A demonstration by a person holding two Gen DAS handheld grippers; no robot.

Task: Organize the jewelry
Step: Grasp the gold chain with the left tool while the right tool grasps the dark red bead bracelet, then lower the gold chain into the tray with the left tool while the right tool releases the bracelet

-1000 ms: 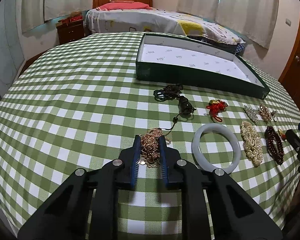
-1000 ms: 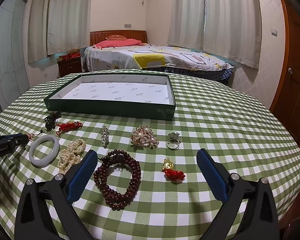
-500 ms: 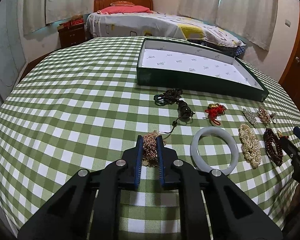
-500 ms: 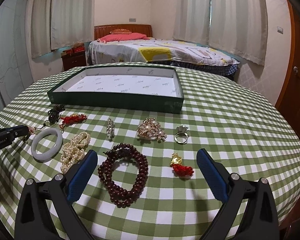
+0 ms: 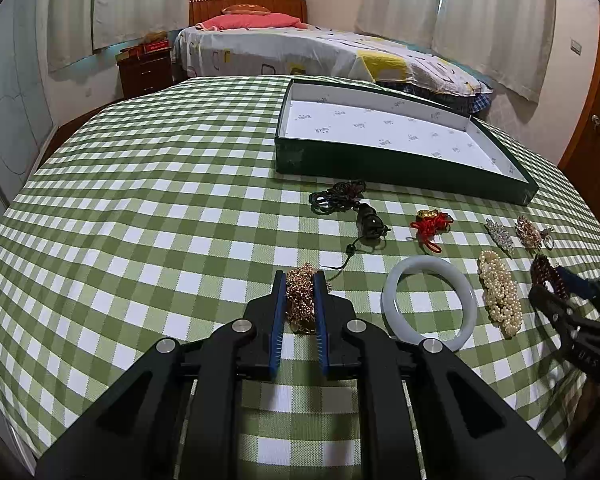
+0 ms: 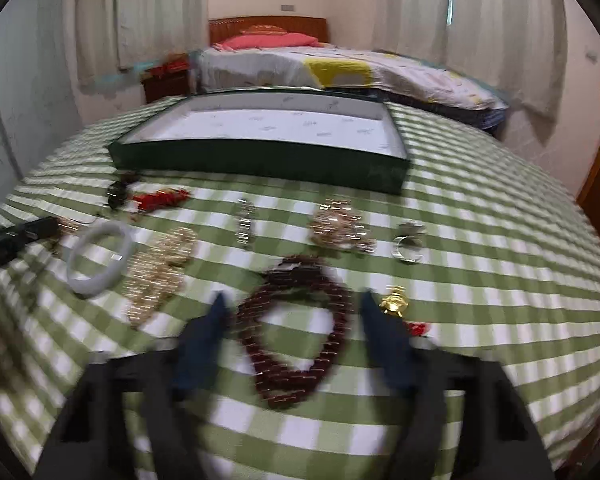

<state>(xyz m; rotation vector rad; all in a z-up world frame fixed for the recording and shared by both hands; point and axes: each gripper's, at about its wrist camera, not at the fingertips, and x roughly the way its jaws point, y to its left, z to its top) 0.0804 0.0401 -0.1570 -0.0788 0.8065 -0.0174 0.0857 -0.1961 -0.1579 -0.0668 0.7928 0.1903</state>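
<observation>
My left gripper (image 5: 299,280) is shut on a gold chain necklace (image 5: 300,298) at the near part of the green checked table. My right gripper (image 6: 292,300) is open, its two fingers on either side of a dark red bead bracelet (image 6: 296,332); this view is blurred. The bracelet also shows at the right of the left wrist view (image 5: 544,272). A dark green tray (image 5: 400,164) with a white lining stands empty at the far side of the table; the right wrist view shows it too (image 6: 260,160).
On the cloth lie a white jade bangle (image 5: 430,304), a pearl strand (image 5: 498,292), a red knot charm (image 5: 430,224), a black cord pendant (image 5: 352,208), a crystal clip (image 5: 498,234), a brooch (image 6: 340,228), a ring (image 6: 408,244) and a gold-and-red charm (image 6: 396,304). A bed stands behind the table.
My left gripper has closed tighter on the gold chain and lifted slightly. My right gripper has dropped forward and narrowed around the dark red bead bracelet.
</observation>
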